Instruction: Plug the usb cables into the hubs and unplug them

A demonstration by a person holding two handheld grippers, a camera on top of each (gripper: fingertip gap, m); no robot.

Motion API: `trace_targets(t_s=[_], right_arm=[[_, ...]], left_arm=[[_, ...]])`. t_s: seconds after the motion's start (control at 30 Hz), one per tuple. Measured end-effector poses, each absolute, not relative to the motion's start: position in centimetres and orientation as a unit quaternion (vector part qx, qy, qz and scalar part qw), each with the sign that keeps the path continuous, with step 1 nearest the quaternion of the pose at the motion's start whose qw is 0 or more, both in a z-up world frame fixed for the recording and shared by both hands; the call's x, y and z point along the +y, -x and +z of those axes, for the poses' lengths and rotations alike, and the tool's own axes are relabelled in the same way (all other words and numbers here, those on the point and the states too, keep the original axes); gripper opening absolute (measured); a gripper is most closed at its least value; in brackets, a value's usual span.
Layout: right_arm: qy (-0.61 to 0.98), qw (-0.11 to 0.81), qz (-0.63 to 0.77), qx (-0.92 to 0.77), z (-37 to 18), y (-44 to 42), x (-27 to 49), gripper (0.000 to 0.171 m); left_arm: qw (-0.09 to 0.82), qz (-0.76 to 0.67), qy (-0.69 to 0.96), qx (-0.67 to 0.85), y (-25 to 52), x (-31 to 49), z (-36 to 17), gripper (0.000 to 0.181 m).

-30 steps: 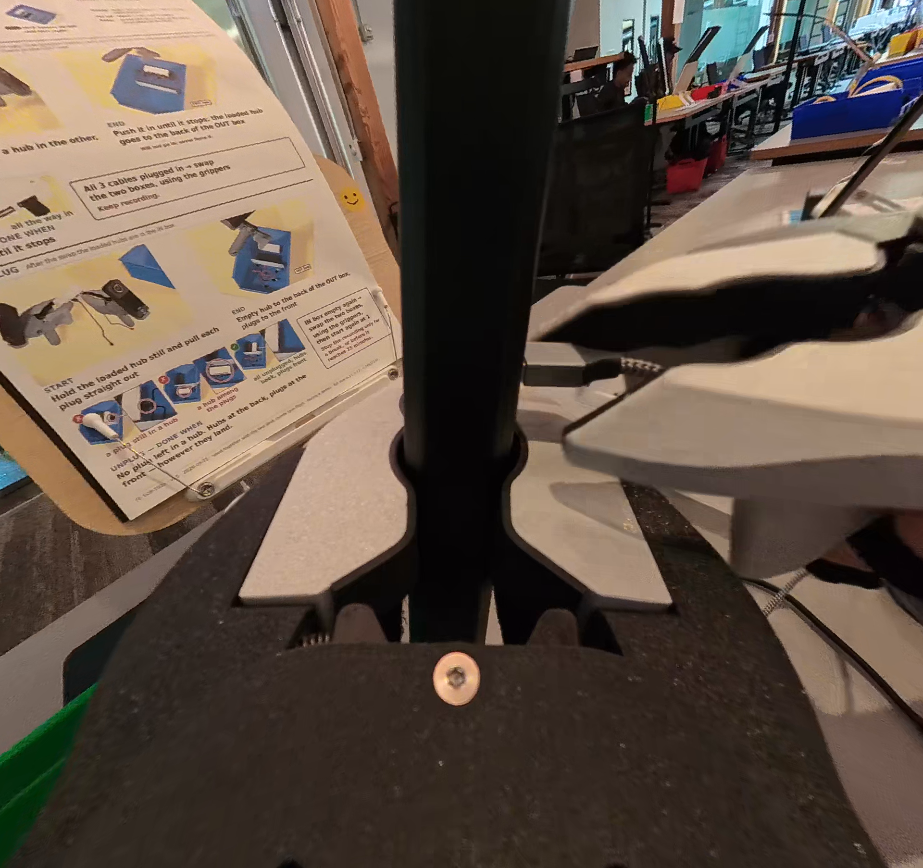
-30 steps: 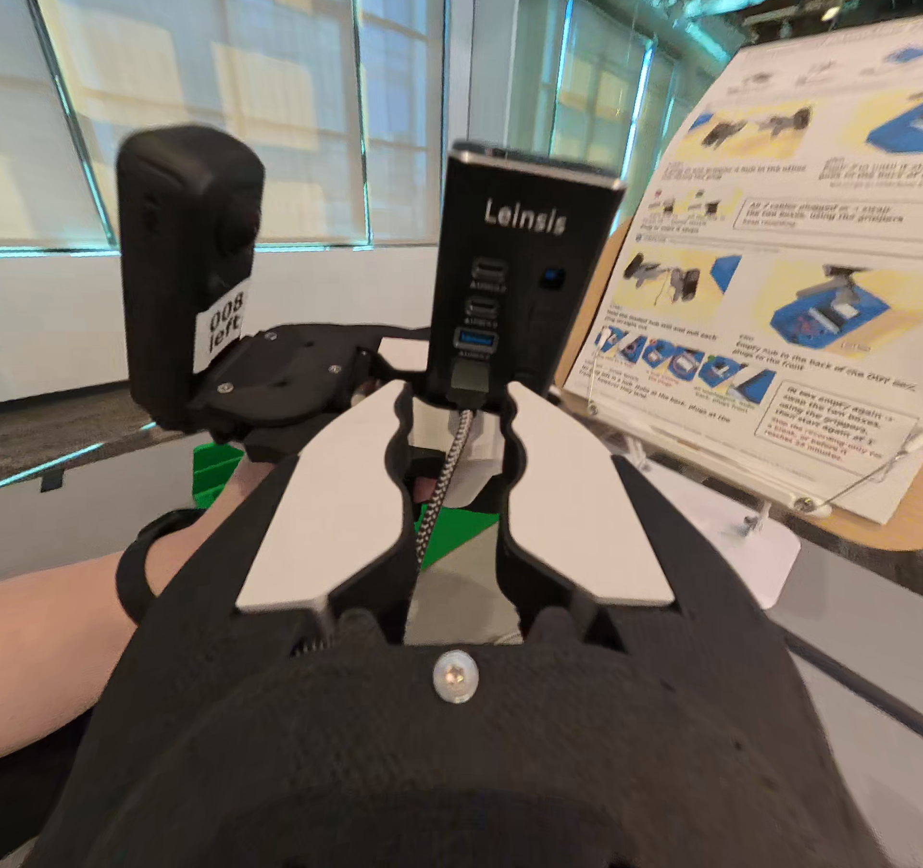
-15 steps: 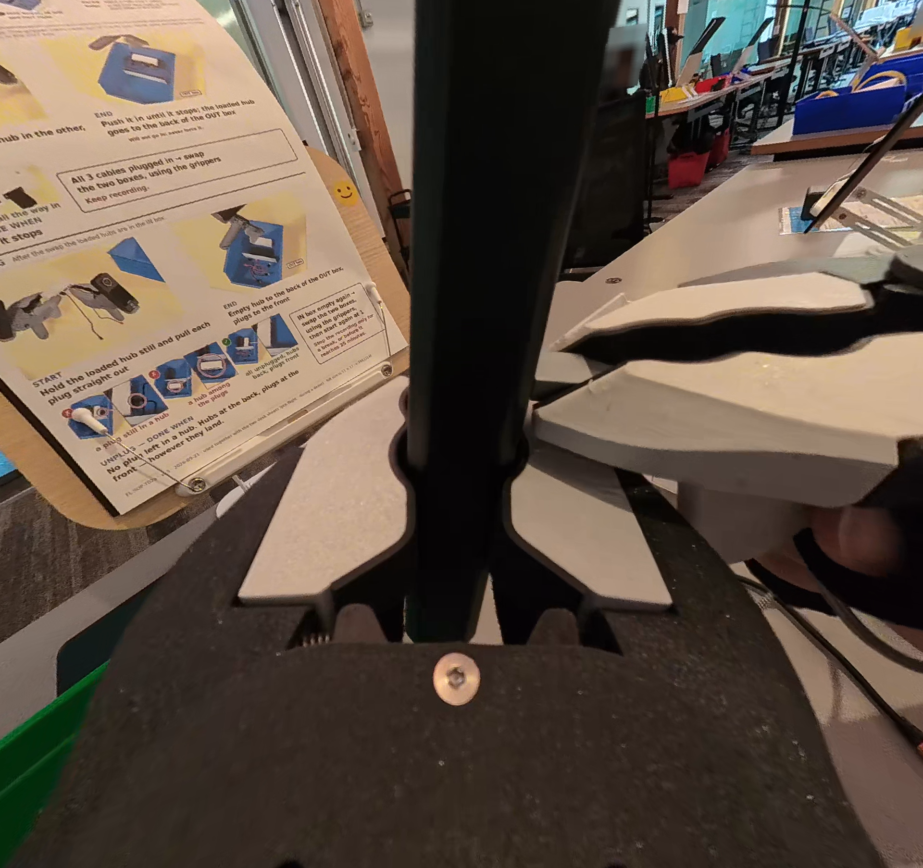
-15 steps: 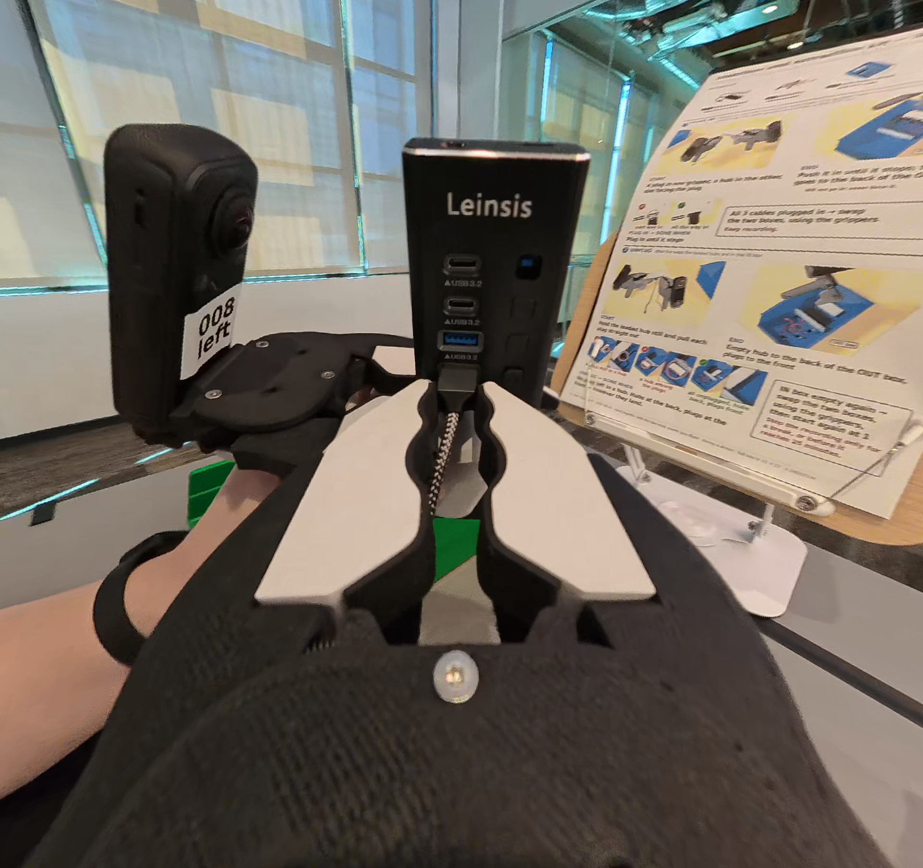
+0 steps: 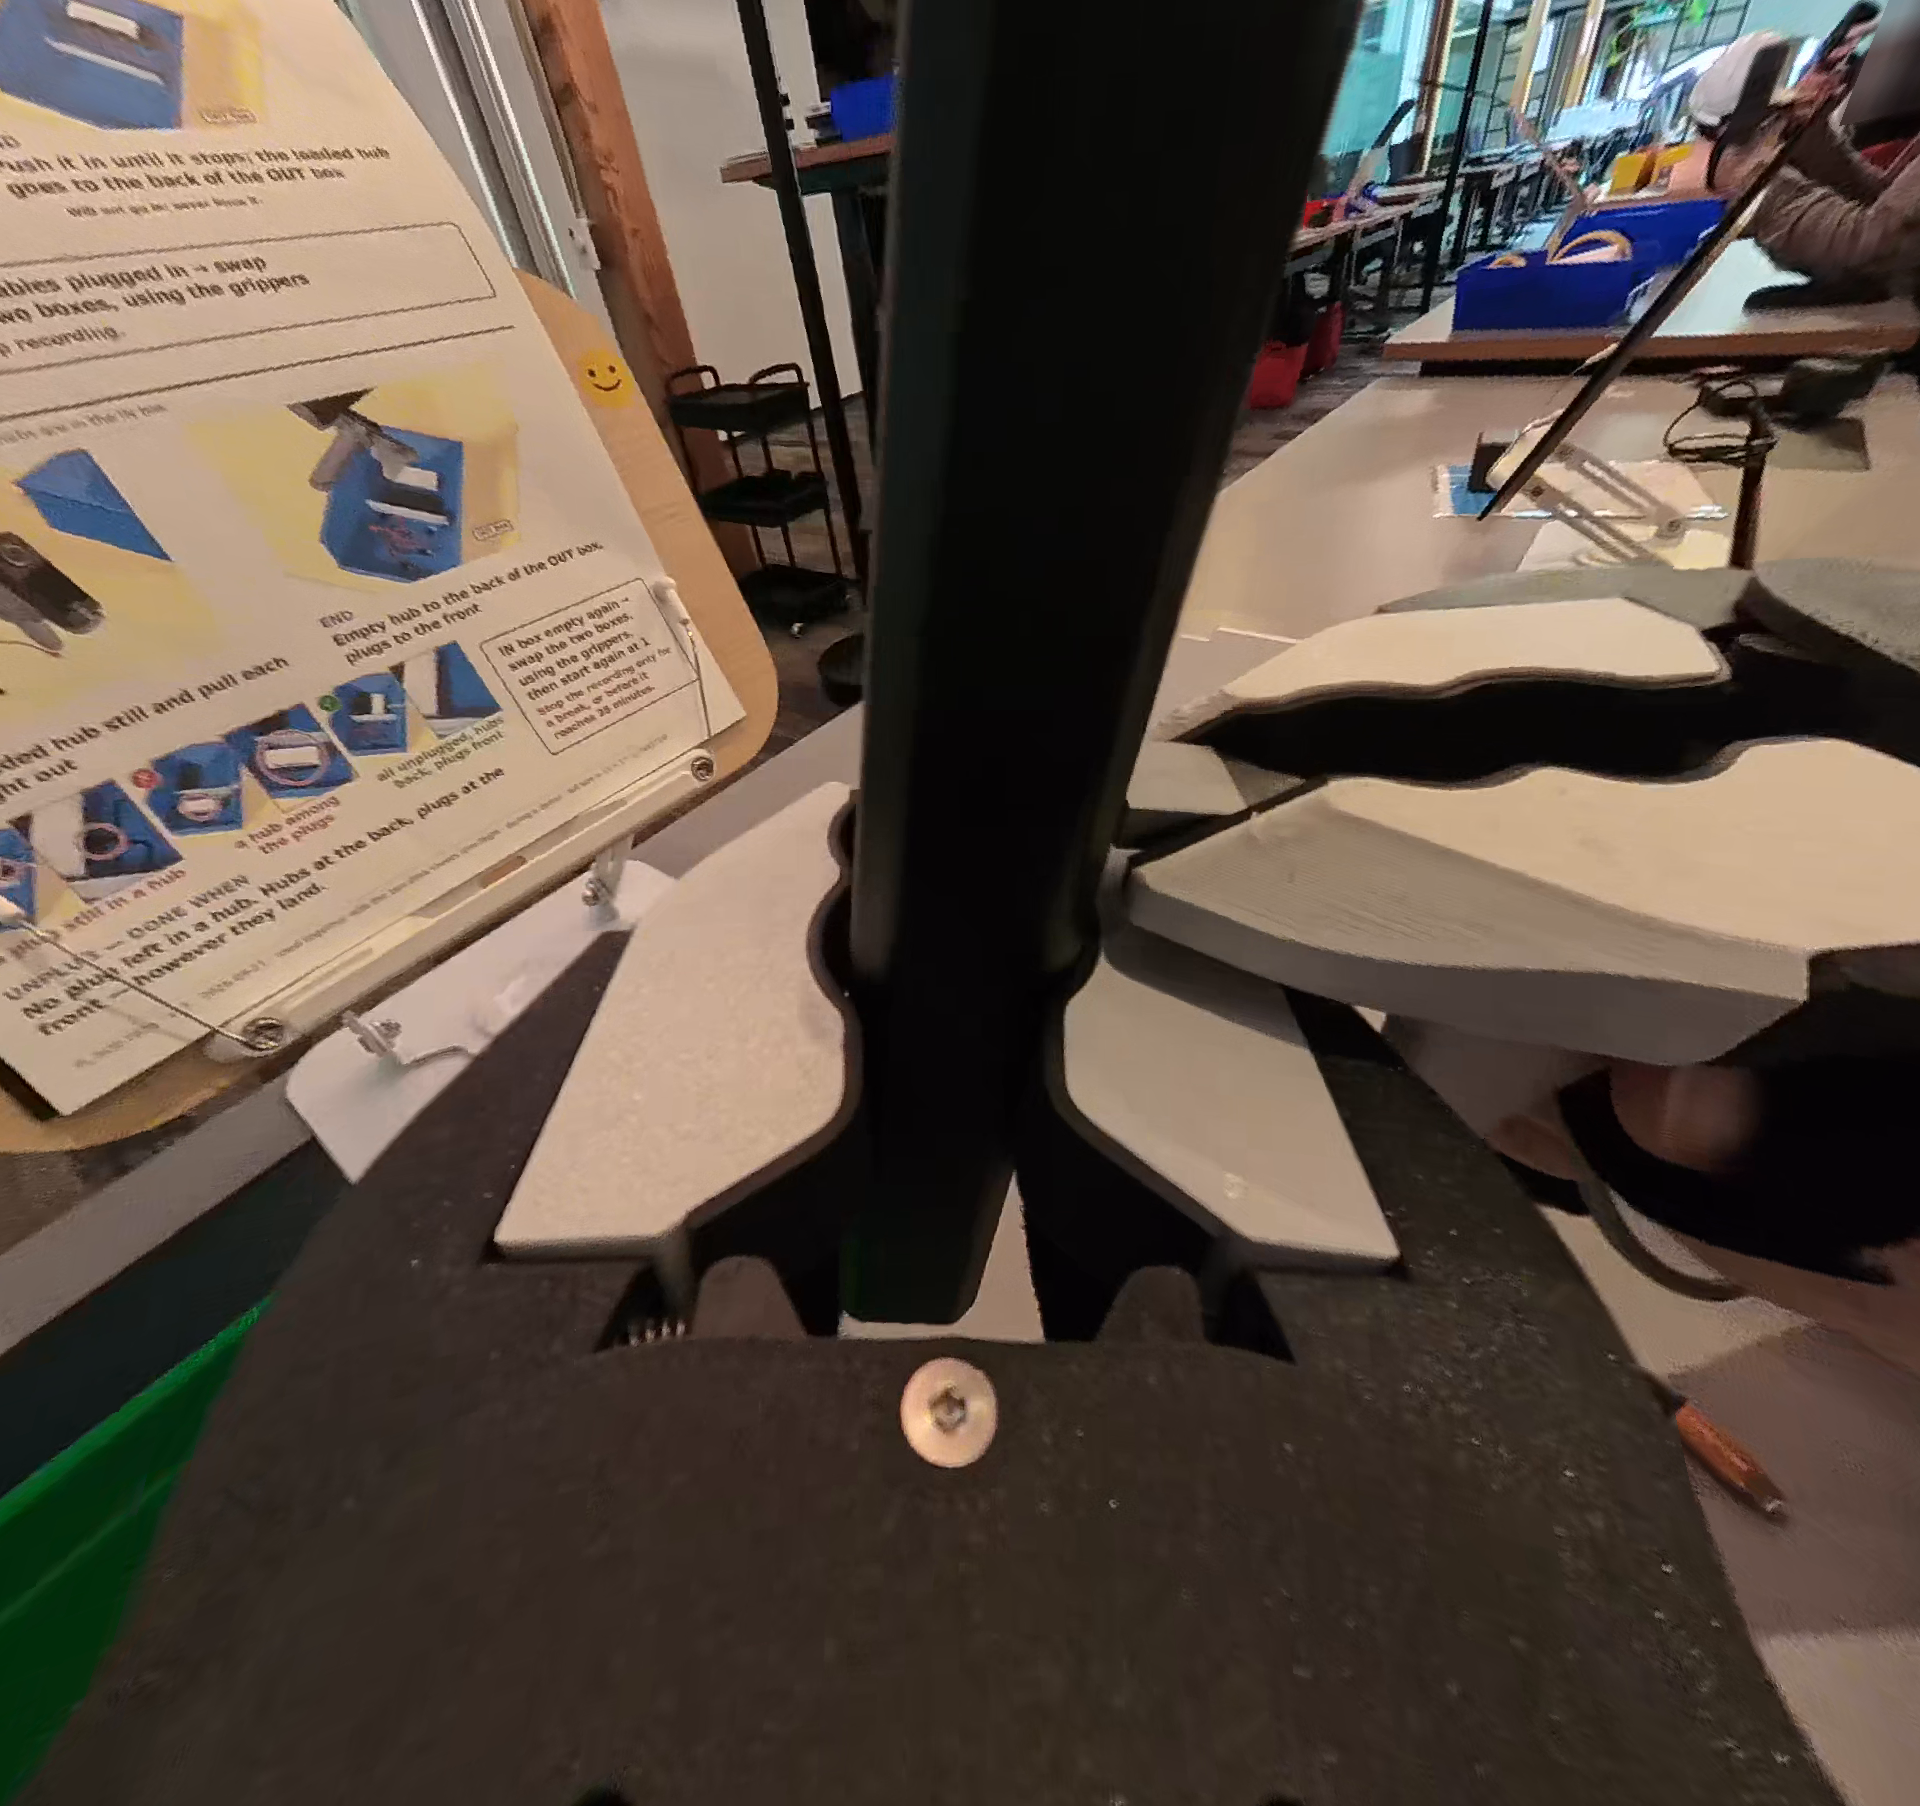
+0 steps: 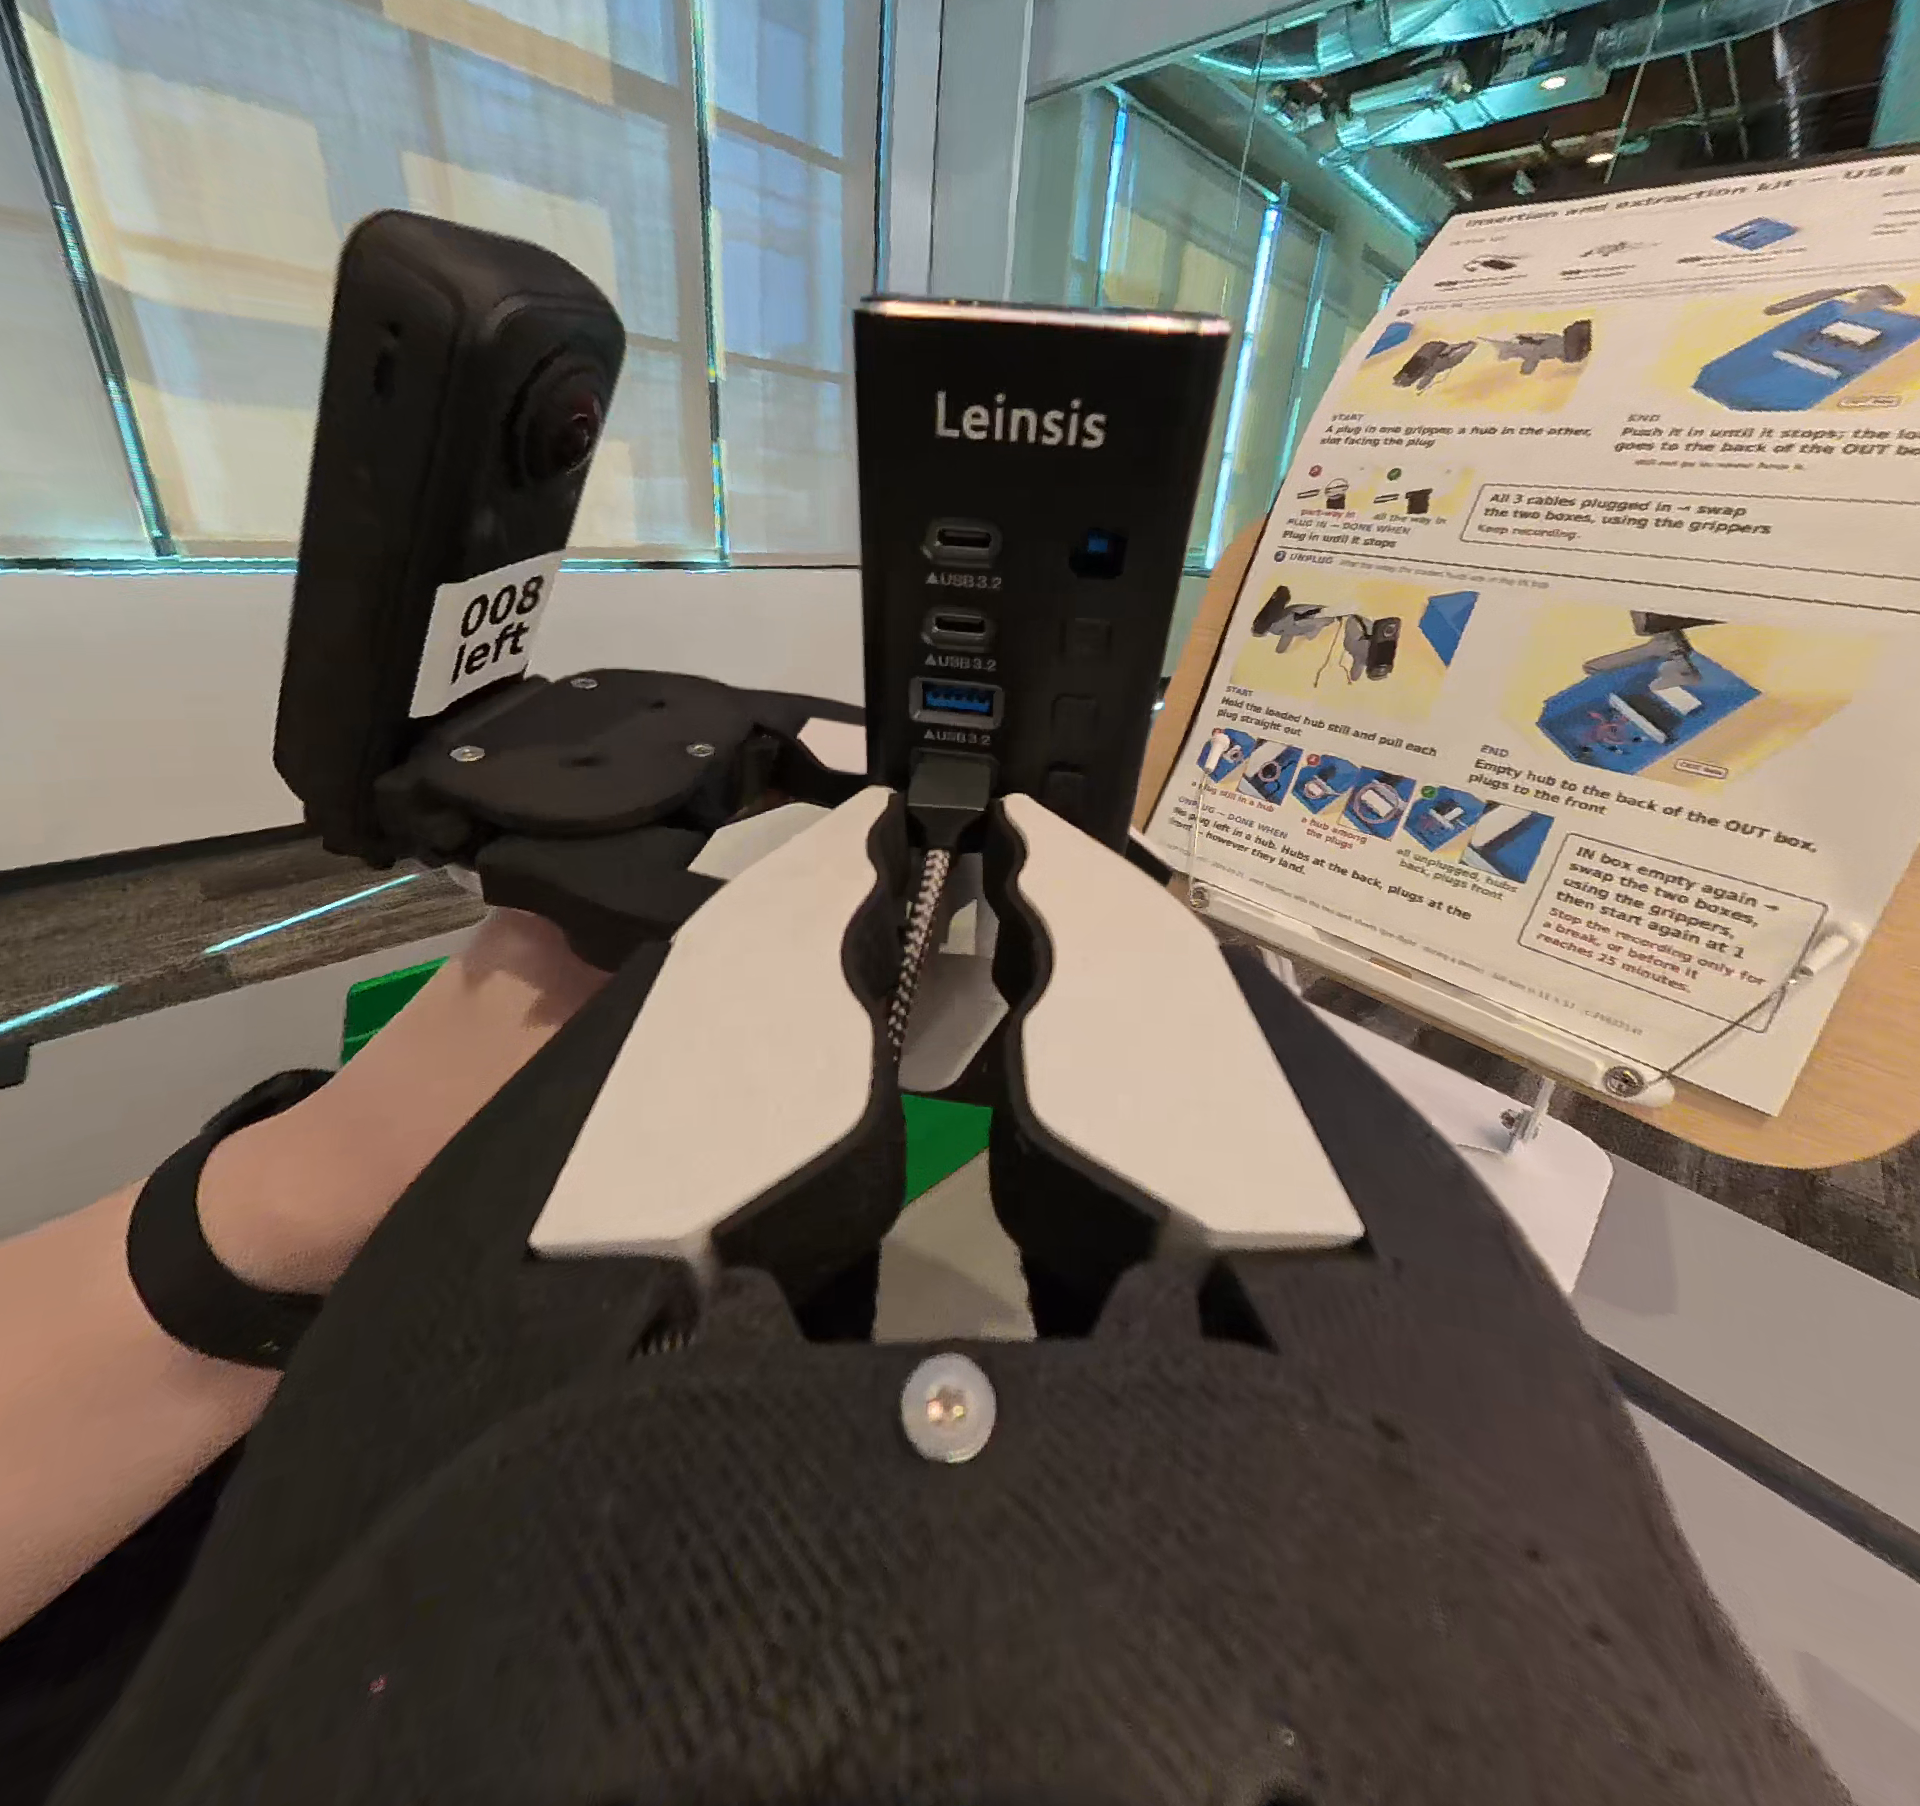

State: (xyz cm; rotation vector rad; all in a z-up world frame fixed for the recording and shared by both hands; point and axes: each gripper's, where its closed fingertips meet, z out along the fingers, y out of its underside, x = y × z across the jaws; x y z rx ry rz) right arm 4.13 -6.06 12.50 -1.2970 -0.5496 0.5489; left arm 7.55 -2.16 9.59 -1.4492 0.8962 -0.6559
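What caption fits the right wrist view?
Right gripper presses a braided USB cable plug into the upright black hub.

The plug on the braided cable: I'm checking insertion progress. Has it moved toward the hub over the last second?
Yes. The plug has closed on the hub; its tip now meets the lowest port, below the blue port.

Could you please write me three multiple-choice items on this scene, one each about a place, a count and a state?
1. The braided USB cable meets the black USB hub at:
A. the top port
B. below the blue port
C. the hub's back

2. Ports visibly unoccupied on the hub's face:
A. one
B. three
C. five

3. The left tool is:
A. open, empty
B. shut on the hub
C. shut on the cable

Key: 1 B, its plug sits under the blue port; 2 B, two oval and one blue port show empty; 3 B, its fingers clamp the hub's sides.
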Motion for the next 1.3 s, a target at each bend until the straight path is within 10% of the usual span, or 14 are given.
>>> trace_targets(t_s=[0.63,1.07,1.3], right_arm=[[0.588,0.732,0.243,-0.244,13.6,-5.1,-6.2,0.014],[0.683,0.441,0.32,-0.487,6.5,-7.4,-9.6,0.015],[0.661,0.447,0.414,-0.438,8.1,-8.9,-8.8,0.014]], left_arm=[[0.607,-0.317,0.673,0.281,0.2,1.9,11.3,0.03],[0.673,-0.263,0.616,0.312,2.4,-1.5,15.9,0.031],[0.667,-0.258,0.616,0.332,1.5,-1.9,15.6,0.032]])
